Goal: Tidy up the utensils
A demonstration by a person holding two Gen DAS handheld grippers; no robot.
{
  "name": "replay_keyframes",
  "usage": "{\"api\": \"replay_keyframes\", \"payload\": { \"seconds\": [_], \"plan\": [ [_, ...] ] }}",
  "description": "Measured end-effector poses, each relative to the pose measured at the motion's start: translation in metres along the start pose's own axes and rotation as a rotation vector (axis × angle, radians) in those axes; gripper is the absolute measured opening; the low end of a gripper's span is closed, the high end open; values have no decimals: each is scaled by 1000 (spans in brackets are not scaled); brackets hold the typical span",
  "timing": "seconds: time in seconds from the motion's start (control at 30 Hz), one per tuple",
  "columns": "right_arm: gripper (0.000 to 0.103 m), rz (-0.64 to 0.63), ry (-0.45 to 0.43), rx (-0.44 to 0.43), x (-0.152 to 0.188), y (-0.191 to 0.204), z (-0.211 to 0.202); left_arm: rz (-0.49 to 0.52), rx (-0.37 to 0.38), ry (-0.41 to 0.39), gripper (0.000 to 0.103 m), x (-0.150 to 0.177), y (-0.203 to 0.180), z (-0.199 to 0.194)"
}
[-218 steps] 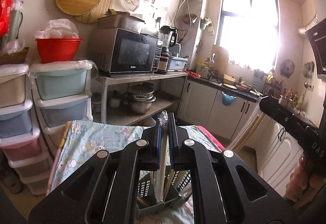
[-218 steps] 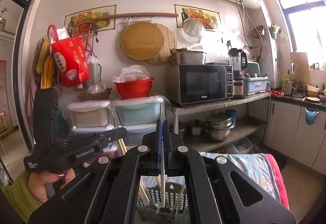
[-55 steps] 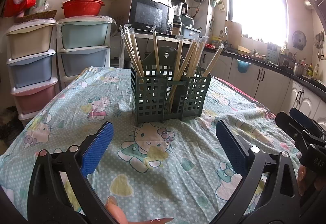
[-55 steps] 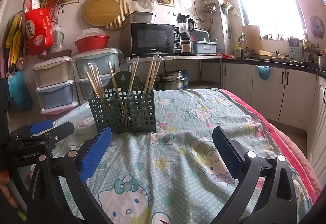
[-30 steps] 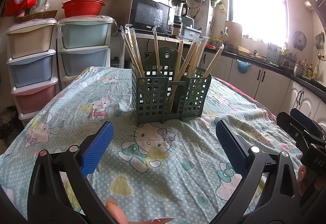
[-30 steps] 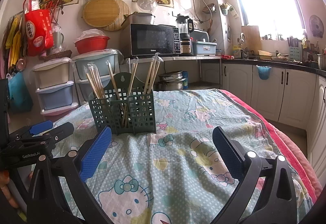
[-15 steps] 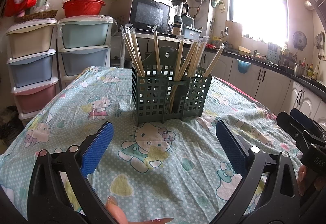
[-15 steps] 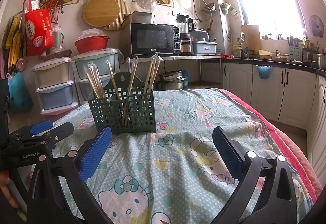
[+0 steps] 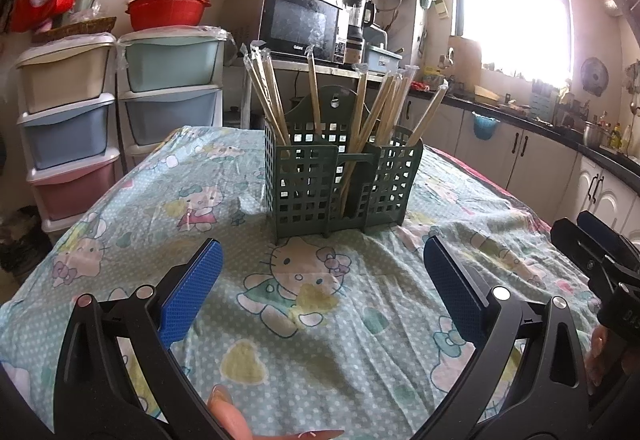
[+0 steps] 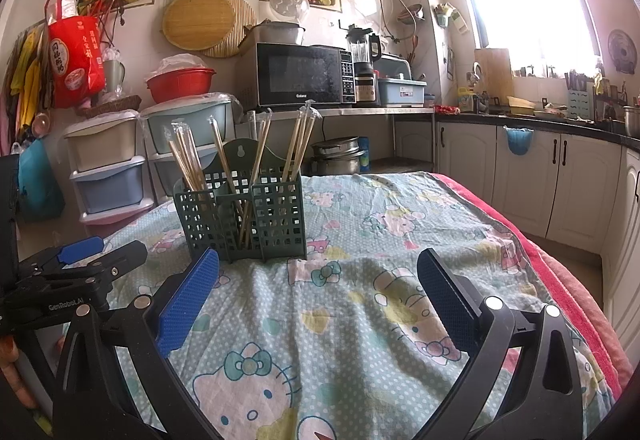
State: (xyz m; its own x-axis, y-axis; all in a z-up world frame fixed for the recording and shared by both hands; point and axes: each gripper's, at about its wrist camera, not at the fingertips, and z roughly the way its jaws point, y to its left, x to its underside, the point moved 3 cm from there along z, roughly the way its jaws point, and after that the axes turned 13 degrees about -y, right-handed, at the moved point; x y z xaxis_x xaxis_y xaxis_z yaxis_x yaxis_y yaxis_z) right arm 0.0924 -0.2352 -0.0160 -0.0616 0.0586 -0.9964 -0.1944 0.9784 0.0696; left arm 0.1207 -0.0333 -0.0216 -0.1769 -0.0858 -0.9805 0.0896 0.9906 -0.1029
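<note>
A dark green plastic utensil caddy (image 9: 340,180) stands upright on the table, also in the right wrist view (image 10: 244,216). Several wrapped wooden chopsticks (image 9: 272,100) stand in its compartments, also in the right wrist view (image 10: 188,156). My left gripper (image 9: 320,288) is open and empty, low over the cloth, a short way in front of the caddy. My right gripper (image 10: 316,288) is open and empty, in front of the caddy and to its right. Each gripper shows at the edge of the other's view.
The table wears a Hello Kitty cloth (image 9: 304,280) over a red blanket edge (image 10: 560,280). Stacked plastic drawers (image 9: 68,128) stand behind on the left. A shelf with a microwave (image 10: 304,78) stands behind. Kitchen cabinets (image 10: 560,176) run along the right.
Over the last second nothing has visibly moved. Seven seconds ago each gripper was shut on a wrapped chopstick above the caddy; now both are open, empty and drawn back.
</note>
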Motion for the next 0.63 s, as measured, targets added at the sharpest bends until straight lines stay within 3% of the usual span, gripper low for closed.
{"api": "replay_keyframes", "payload": {
  "seconds": [0.27,0.4,0.5,0.63],
  "plan": [
    [97,59,87,49,5,-22,11,-88,-68,57,93,-7,32,5],
    [97,2,181,111,5,-47,29,-78,-185,140,93,-12,76,20],
    [97,-127,383,250,18,-79,62,-28,-303,275,93,-2,113,44],
    [97,-122,610,279,48,-123,102,-61,-416,480,93,28,165,75]
  ]
}}
